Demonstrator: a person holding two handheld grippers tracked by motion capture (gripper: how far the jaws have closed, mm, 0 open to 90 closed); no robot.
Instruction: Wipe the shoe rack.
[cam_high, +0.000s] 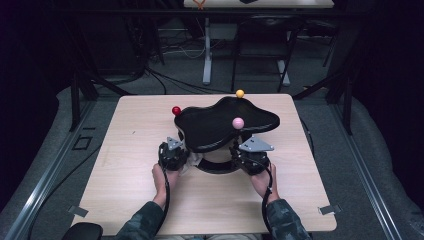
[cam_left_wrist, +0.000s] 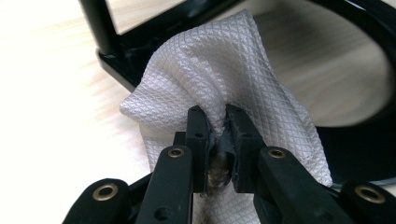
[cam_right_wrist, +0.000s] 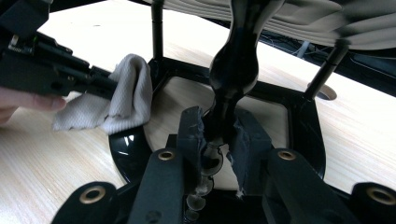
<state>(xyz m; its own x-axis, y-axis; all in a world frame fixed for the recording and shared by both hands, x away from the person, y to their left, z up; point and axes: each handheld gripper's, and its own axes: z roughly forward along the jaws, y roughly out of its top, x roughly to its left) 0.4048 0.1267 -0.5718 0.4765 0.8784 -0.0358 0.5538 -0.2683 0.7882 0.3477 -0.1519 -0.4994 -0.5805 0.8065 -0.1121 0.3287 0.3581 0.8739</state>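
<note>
Left gripper (cam_left_wrist: 215, 133) is clamping a white cloth (cam_left_wrist: 224, 79) against the black stand (cam_high: 220, 127) base near the desk's front edge; right gripper (cam_right_wrist: 219, 140) is clamping a stand post (cam_right_wrist: 233, 65), steadying it. Likely step: wiping. Next: sweeping the cloth along the base.

Cloth (cam_left_wrist: 219, 79) beside stand base (cam_left_wrist: 364, 144)
</note>
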